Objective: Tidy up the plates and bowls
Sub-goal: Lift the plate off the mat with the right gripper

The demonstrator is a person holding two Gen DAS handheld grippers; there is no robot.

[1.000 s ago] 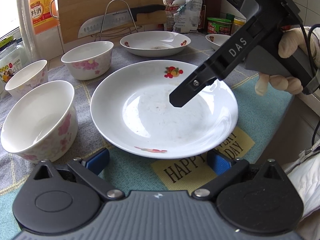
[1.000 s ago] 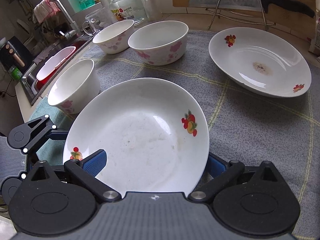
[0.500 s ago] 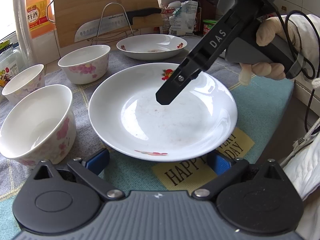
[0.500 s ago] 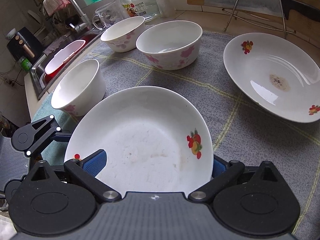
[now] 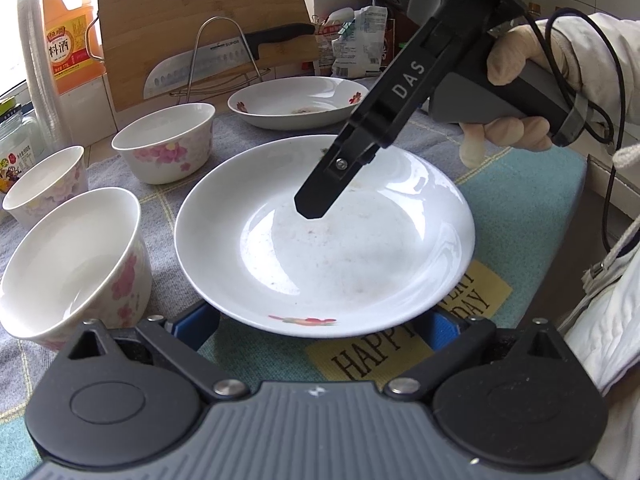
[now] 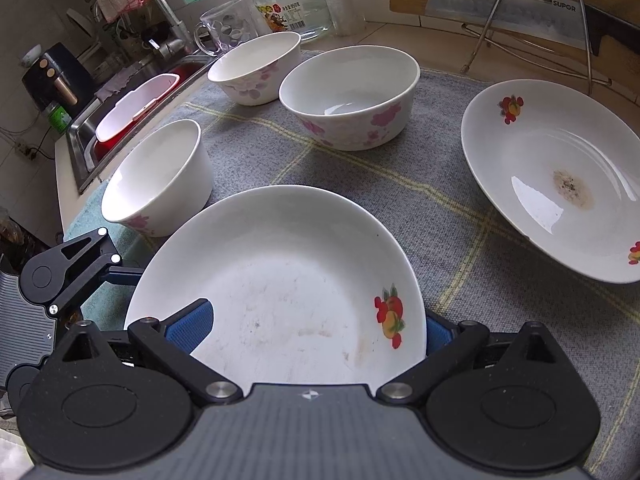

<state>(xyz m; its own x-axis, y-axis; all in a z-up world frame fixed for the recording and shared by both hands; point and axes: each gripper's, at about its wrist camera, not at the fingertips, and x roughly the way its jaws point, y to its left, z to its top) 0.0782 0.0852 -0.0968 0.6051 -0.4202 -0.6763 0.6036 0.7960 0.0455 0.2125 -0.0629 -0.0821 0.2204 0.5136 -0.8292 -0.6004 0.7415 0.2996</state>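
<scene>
The right gripper [image 6: 308, 328] is clamped on the near plate [image 6: 280, 272], one finger [image 5: 320, 196] over its glazed well and the other beneath. The second fruit-printed plate [image 6: 552, 176], smooth, shallow and stained at the centre, lies far and right on the woven grey mat [image 6: 440, 208]. The left gripper [image 5: 320, 326] stands open just beside the near rim, gripping nothing.

Shallow white fruit-print plate [image 6: 280, 280] nearest on the grey checked cloth [image 6: 400, 184], three white pink-flowered bowls [image 6: 348, 96] behind and left of it, second white plate [image 6: 552, 176] far right, knife rack [image 6: 532, 20] behind.
</scene>
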